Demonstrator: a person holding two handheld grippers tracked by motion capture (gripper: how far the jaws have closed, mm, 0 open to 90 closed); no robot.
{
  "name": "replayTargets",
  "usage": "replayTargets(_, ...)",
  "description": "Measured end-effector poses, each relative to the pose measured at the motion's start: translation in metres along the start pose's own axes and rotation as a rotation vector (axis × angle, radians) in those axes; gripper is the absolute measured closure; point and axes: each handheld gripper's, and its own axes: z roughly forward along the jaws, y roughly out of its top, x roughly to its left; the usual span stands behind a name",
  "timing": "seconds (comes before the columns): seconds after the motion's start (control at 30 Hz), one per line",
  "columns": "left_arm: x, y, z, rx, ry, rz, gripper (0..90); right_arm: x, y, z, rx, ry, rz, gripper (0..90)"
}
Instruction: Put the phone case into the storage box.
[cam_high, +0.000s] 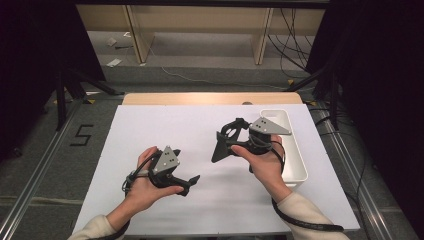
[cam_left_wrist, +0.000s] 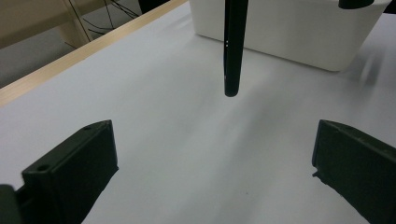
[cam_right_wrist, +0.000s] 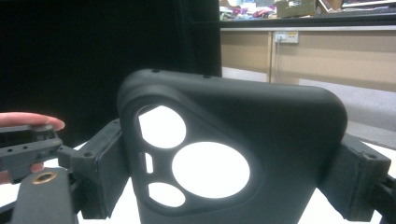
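Black phone case (cam_right_wrist: 233, 154) between right gripper (cam_right_wrist: 233, 186) pads

Phone case (cam_right_wrist: 233, 154) matt black rubbery plastic; bin (cam_high: 292, 150) smooth white plastic

Case (cam_right_wrist: 233, 154): lower end cut off by the bottom edge in the right gripper view. In the left gripper view its upper part runs off the top edge. Bin (cam_left_wrist: 289, 32): top rim cropped there. Bin contents not discernible in the high view.
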Motion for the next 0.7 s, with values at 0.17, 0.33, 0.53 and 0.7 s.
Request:
replayTargets(0.17, 0.002, -0.002, -0.002, -0.006, 0.004, 0.000, 0.0, -0.004, 0.001, -0.002, -0.005, -0.012, 0.000, 15.6)
replayTargets(0.33, 0.004, -0.004, -0.005, -0.011, 0.002, -0.001, 0.0, -0.008, 0.002, -0.004, -0.011, -0.019, -0.002, 15.6)
replayTargets(0.53, 0.006, -0.008, -0.009, -0.015, 0.004, -0.004, 0.0, -0.010, 0.003, -0.006, -0.016, -0.027, -0.003, 15.7)
replayTargets(0.7, 0.008, -0.010, -0.012, -0.013, 0.010, -0.007, 0.0, -0.011, 0.004, -0.007, -0.017, -0.031, -0.005, 15.6)
